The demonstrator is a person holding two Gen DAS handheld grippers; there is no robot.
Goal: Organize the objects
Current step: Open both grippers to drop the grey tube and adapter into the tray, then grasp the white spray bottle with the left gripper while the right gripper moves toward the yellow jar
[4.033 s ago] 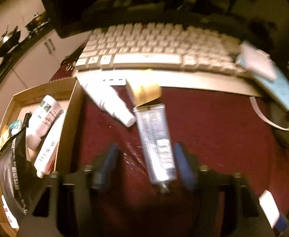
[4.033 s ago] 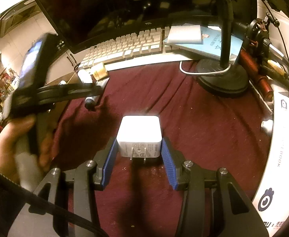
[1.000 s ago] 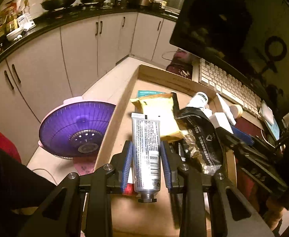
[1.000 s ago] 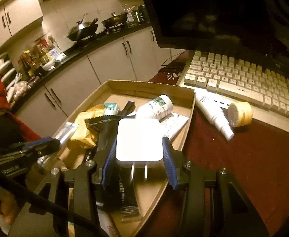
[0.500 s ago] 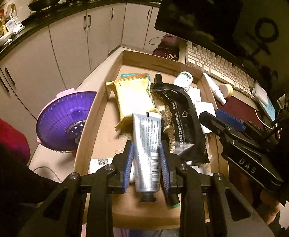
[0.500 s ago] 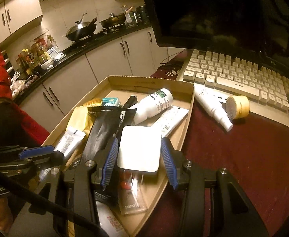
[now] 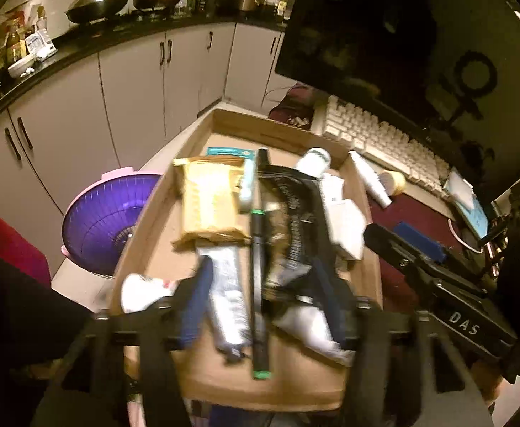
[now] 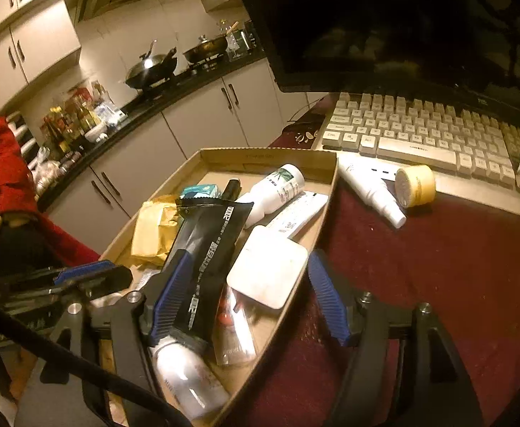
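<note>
- Left gripper [image 7: 260,306] over the near end of the cardboard tray [image 7: 146,227]; fingers spread, jaws just opened.
- Silver tube [image 7: 228,299] lying loose in the tray between the left fingers, nearer the left one, cap toward the camera; pads not pressing it. View motion-blurred, so exact contact hard to judge.
- Black marker [image 7: 258,284] with green ends lying lengthwise just right of the tube, also between the fingers.
- Ahead of the left fingers: yellow packet [image 7: 210,203], black pouch [image 7: 295,213], white bottle [image 7: 315,160], all in the tray.
- Right gripper [image 8: 242,295] over the tray's right wall; fingers spread, jaws just opened.
- White charger [image 8: 267,267] resting in the tray between the right fingers, clear of both pads, leaning against the right wall.
- Black pouch [image 8: 206,249] passing under the right gripper's left finger.
- Beyond the right finger, outside the tray on the red bench cloth [image 8: 438,267]: white spray bottle [image 8: 370,185] and yellow jar [image 8: 414,185], touching, just before the keyboard [image 8: 420,131].
</note>
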